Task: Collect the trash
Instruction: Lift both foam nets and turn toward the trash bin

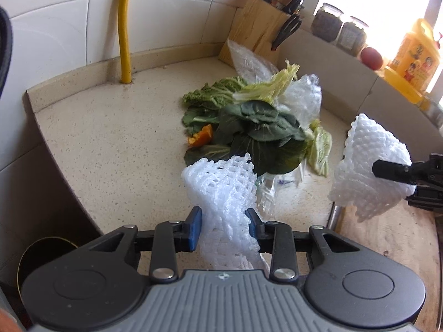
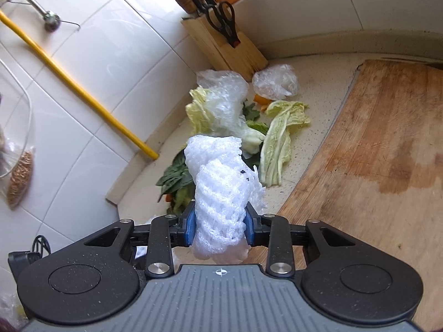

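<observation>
My left gripper (image 1: 223,228) is shut on a white foam fruit net (image 1: 221,191), held above the countertop near the trash pile. My right gripper (image 2: 220,228) is shut on a second white foam net (image 2: 221,193); the left wrist view shows that same net (image 1: 368,163) and the right gripper (image 1: 398,171) at the right edge. The pile on the counter holds dark green leaves (image 1: 260,135), pale cabbage leaves (image 2: 277,141), orange peel (image 1: 200,137) and crumpled clear plastic wrap (image 2: 225,102).
A wooden knife block (image 2: 224,47) with scissors stands in the corner. A wooden cutting board (image 2: 373,149) lies right of the pile. A yellow pipe (image 1: 124,27) runs down the tiled wall. Jars (image 1: 326,22) and a yellow bottle (image 1: 415,55) line the sill. A dark bin (image 1: 41,251) sits low left.
</observation>
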`<act>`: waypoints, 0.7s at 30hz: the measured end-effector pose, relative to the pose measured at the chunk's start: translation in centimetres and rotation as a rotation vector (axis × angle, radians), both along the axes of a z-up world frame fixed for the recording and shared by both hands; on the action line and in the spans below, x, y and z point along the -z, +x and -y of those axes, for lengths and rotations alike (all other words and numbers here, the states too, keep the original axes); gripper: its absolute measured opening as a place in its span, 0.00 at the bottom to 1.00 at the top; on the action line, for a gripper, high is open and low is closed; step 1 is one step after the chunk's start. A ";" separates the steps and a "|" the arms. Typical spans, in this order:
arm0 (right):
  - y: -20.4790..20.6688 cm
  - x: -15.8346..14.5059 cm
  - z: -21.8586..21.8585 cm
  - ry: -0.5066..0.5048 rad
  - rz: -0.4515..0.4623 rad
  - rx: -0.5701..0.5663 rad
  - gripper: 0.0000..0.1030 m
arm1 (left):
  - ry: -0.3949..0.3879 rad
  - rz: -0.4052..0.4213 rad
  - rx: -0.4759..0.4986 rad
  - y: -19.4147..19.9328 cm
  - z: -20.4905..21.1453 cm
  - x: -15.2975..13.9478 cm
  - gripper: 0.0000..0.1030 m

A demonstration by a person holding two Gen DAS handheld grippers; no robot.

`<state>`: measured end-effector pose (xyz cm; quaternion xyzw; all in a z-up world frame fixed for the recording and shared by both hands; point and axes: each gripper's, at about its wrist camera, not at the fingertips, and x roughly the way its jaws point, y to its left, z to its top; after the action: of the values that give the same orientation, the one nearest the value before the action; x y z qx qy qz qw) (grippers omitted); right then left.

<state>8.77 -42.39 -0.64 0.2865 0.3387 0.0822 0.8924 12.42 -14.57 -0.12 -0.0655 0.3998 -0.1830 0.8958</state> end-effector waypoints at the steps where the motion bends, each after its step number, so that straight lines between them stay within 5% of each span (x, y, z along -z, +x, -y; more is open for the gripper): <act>1: -0.3 -0.2 -0.2 0.001 0.004 0.004 0.40 | -0.004 0.006 0.004 -0.1 -0.2 -0.2 0.29; 9: -0.3 -1.2 -4.4 0.027 0.015 -0.053 0.40 | -0.018 0.038 -0.008 -1.7 -3.7 -1.4 0.29; 21: 2.7 -2.0 -15.9 0.034 0.026 -0.318 0.40 | -0.012 0.078 -0.231 -5.1 -14.0 -2.8 0.29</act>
<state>11.49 -26.53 1.33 0.2433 0.3666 0.2319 0.8675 7.29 -0.59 2.63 -0.1091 0.3532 -0.0832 0.9254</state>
